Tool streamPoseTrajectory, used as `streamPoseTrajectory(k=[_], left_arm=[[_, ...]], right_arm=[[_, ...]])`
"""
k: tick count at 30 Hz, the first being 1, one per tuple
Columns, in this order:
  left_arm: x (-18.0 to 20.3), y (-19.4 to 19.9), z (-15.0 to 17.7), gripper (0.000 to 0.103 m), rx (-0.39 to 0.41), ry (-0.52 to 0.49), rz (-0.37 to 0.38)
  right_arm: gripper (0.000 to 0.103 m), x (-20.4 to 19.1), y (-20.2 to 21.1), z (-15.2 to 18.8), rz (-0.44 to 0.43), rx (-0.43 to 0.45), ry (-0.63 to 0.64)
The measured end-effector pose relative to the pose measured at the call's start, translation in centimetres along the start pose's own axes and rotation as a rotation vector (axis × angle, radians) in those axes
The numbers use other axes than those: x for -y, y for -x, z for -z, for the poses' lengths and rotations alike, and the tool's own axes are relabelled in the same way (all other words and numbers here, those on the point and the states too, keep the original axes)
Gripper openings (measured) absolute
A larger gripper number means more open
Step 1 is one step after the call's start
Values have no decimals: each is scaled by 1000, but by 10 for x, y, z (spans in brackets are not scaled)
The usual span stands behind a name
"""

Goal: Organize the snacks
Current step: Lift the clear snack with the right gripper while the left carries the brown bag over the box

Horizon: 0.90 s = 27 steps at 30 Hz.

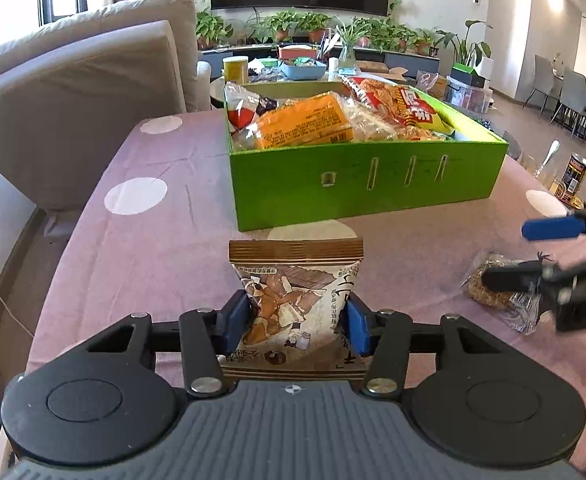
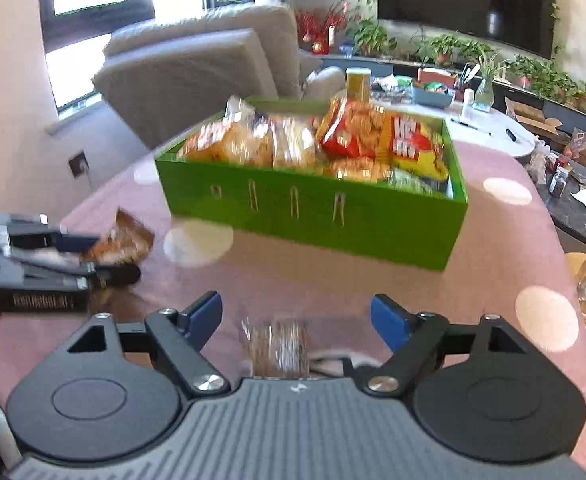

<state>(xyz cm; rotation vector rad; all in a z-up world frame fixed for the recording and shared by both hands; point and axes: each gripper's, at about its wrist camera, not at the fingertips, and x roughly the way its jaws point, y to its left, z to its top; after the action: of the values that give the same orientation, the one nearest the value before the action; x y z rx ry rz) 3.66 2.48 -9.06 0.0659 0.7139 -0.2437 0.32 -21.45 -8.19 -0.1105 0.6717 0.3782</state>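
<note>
- Left wrist view: the green box (image 1: pixel 367 184) sat well back on the pink dotted worktop (image 1: pixel 165 248), already crowded with packets — an orange one (image 1: pixel 305 124) in the middle, a red-and-yellow chip bag (image 1: pixel 397 106) leaning at the right. So most of the sorting looked done.
- The left claw (image 1: pixel 295 322) was clamped on a brown-and-white snack packet (image 1: pixel 297 292), blue pads pressing both sides, the packet standing just short of the box. This one was in hand but not yet delivered.
- Off to the right, a clear-wrapped brown snack (image 1: pixel 493 284) lay flat on the worktop with the right claw (image 1: pixel 525 252) spread around it, pads apart from it.
- Right wrist view, somewhat blurred: the right claw (image 2: pixel 295 322) stood wide open, nothing gripped, with the clear-wrapped snack (image 2: pixel 277 344) on the worktop between its fingers (image 2: pixel 389 320).
- The box (image 2: pixel 313 220) lay ahead, near full; the left claw (image 2: pixel 109 258) at the left edge carried its packet (image 2: pixel 127 240).
- Judging by this, two snacks were left to go in: one gripped, one still to be picked up.
</note>
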Motion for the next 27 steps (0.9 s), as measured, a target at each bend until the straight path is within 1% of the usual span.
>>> streamPoseTrajectory(k=[5, 6, 7, 8, 10, 13, 19, 23, 27], left_arm=[[1, 0, -1, 48, 1, -1, 7], [1, 1, -1, 48, 3, -1, 6], [0, 1, -2, 48, 6, 1, 5], [0, 1, -3, 48, 8, 2, 6], [0, 2, -4, 48, 13, 5, 16], [2, 7, -8, 48, 29, 10, 34], [10, 21, -23, 48, 81, -8, 66], [20, 27, -45, 48, 125, -36, 82], [28, 31, -74, 48, 180, -70, 94]], right_arm=[[103, -8, -10, 12, 2, -73, 46], [90, -8, -11, 13, 2, -83, 44], [84, -7, -13, 14, 1, -96, 34], [79, -5, -12, 13, -7, -90, 20], [78, -4, -11, 10, 0, -92, 0], [77, -4, -3, 6, 0, -51, -11], [77, -1, 16, -17, -13, 61, -43], [77, 4, 20, -35, 0, 119, -61], [77, 11, 18, -56, 19, 166, -73]])
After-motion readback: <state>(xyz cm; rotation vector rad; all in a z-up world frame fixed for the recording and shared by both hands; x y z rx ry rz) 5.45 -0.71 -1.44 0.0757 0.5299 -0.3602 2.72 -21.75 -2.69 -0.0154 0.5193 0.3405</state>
